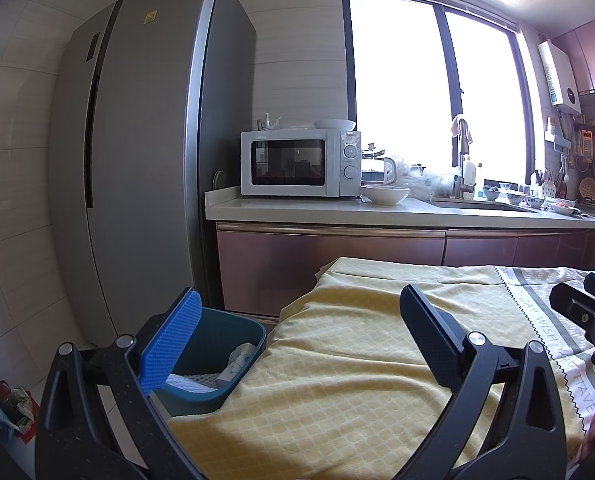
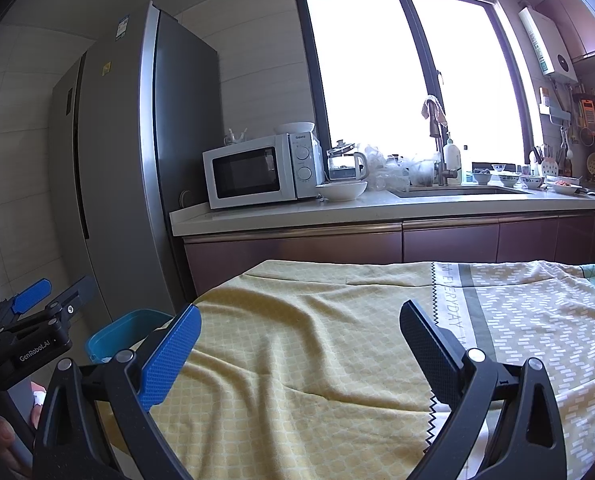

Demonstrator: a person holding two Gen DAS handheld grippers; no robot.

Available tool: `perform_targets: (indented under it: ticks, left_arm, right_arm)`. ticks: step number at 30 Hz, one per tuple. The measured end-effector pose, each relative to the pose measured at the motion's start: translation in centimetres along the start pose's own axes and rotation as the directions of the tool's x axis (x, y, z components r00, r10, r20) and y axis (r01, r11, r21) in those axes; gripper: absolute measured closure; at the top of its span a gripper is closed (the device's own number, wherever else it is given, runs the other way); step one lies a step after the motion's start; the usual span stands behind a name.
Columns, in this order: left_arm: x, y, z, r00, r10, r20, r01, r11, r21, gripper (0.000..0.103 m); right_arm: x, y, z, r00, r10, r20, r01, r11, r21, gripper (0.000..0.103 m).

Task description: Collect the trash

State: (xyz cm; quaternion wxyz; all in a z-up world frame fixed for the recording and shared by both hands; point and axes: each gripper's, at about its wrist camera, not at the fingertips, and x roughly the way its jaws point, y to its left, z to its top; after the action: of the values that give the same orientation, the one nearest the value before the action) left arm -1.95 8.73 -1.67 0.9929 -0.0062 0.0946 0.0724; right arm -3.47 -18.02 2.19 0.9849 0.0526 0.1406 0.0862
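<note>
Both the left hand-held gripper (image 1: pixel 297 336) and the right hand-held gripper (image 2: pixel 301 356) are held wide open and empty above the cloth-covered surface (image 1: pixel 337 360). Crumpled trash (image 1: pixel 237 360) is seen inside the teal bin (image 1: pixel 233 384) at near left. No trash is visible on the cloth; a hurried sweep could snag its folds.

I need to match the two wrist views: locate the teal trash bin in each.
Left wrist view: teal trash bin lower left, beside the table's edge, wrappers inside.
Right wrist view: only its rim shows, lower left, behind the blue finger.
Shared landmark: white microwave on the counter.
</note>
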Motion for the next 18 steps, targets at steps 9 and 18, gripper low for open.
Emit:
perform_targets:
  ticks: [9,18]
  left_arm:
    - [0.02,-0.01,0.04,1.0,0.0,-0.001,0.0,1.0,0.001,0.005]
    - [0.01,-0.03,0.04,1.0,0.001,-0.001,-0.001,1.0,0.002,0.005]
  right_arm:
    - [0.08,-0.05,0.13,1.0,-0.001,0.0,0.001,1.0,0.005,0.007]
    - [0.22,-0.03,0.08,1.0,-0.003,0.003,0.003,1.0,0.004,0.007]
